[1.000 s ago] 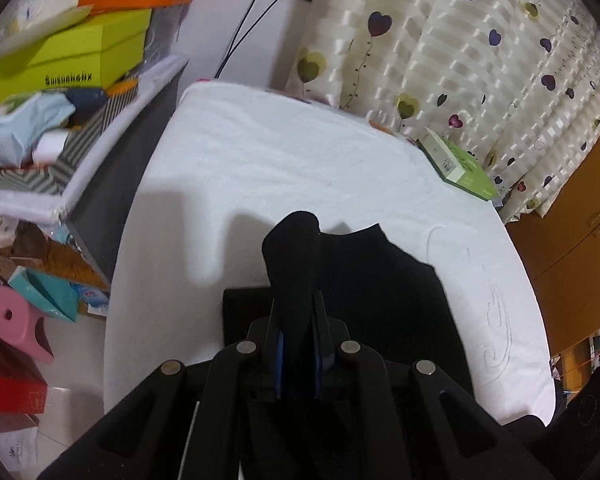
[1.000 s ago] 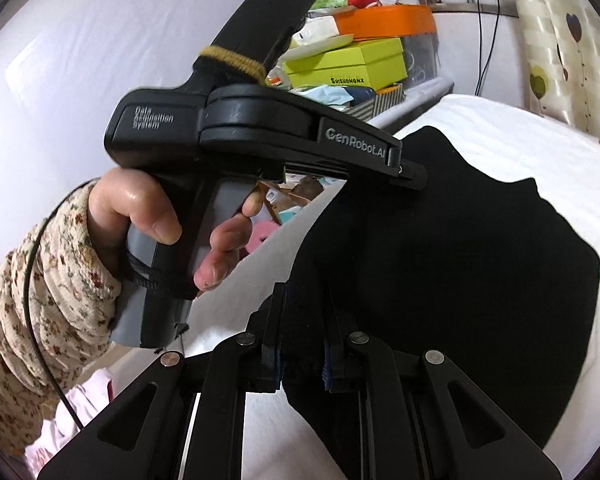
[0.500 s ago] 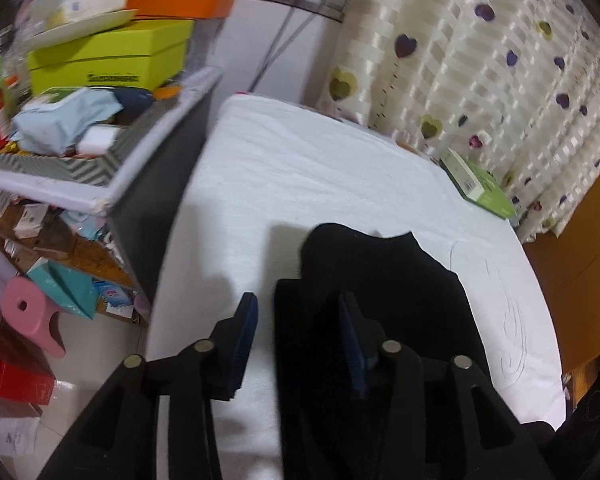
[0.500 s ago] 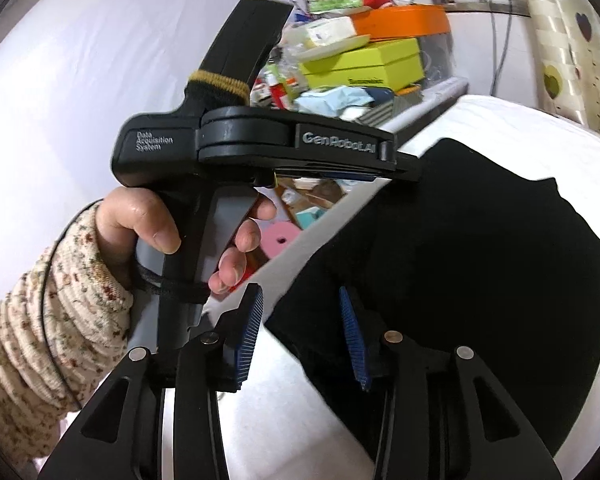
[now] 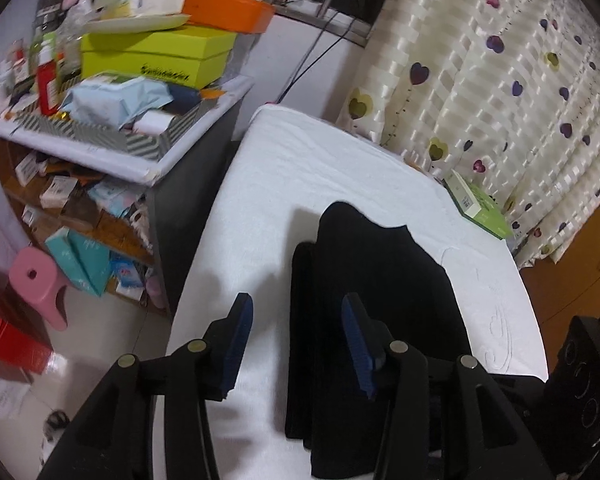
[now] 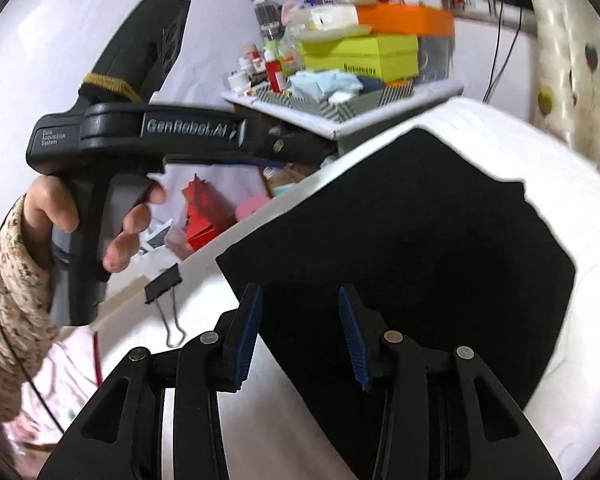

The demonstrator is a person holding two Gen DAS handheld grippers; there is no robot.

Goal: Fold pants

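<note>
Black pants (image 5: 380, 300) folded flat on white bed (image 5: 320, 168) | left gripper (image 5: 296, 344) jaws opening, pads clear of cloth | right gripper (image 6: 300, 336) jaws apart, gripping nothing, above pants' near edge

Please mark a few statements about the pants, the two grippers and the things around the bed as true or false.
1. The black pants lie on the white bed. True.
2. The right gripper is clamped shut on the pants. False: its pads stand apart, with the cloth lying loose between and below them.
3. The left gripper holds a fold of cloth in the air. False: its jaws are opening and nothing is pinched; the pants lie flat beneath.
4. A binder clip sits at the bed's edge. True.
5. A lime green box sits on the cluttered shelf beside the bed. True.
</note>
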